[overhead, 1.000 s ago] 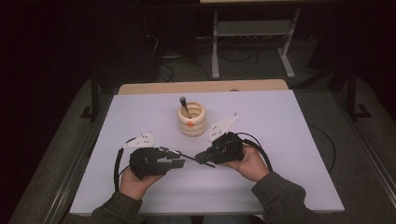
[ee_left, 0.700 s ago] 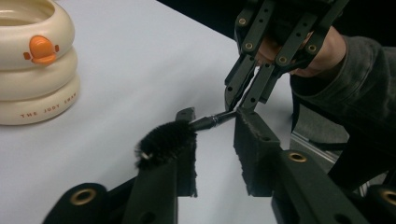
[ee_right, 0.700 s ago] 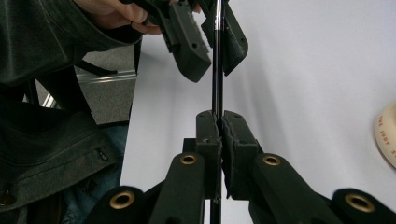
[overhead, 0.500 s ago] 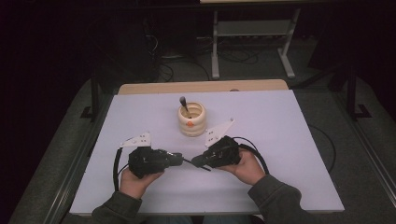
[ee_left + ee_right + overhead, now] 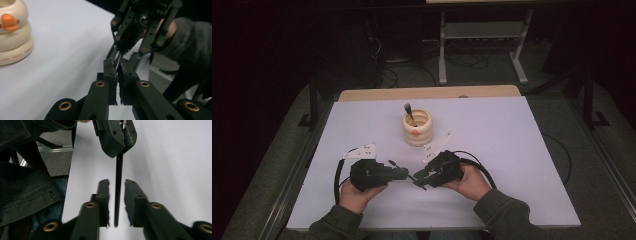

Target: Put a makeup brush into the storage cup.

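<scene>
A thin black brush (image 5: 393,163) lies level between the two grippers, low over the white table (image 5: 512,150). My left gripper (image 5: 404,173) is shut on its stem, the jaws (image 5: 117,75) having just closed onto it. My right gripper (image 5: 418,179) faces it tip to tip. The right jaws have just been opening: the smooth stem (image 5: 117,195) runs between the pads (image 5: 103,195) with a gap on each side. A bristly black head (image 5: 130,35) sits inside the right gripper as seen from the left gripper view.
A cream ringed cup (image 5: 417,127) with an orange duck beak (image 5: 8,21) stands at mid-table beyond the grippers, a dark-handled tool (image 5: 408,111) upright in it. Cables loop beside both hands. The table's front edge is close to the wrists.
The left jaws closed on the brush stem, and the right jaws opened off it. The right hand drifted a little toward the front edge; the left hand stayed put.
</scene>
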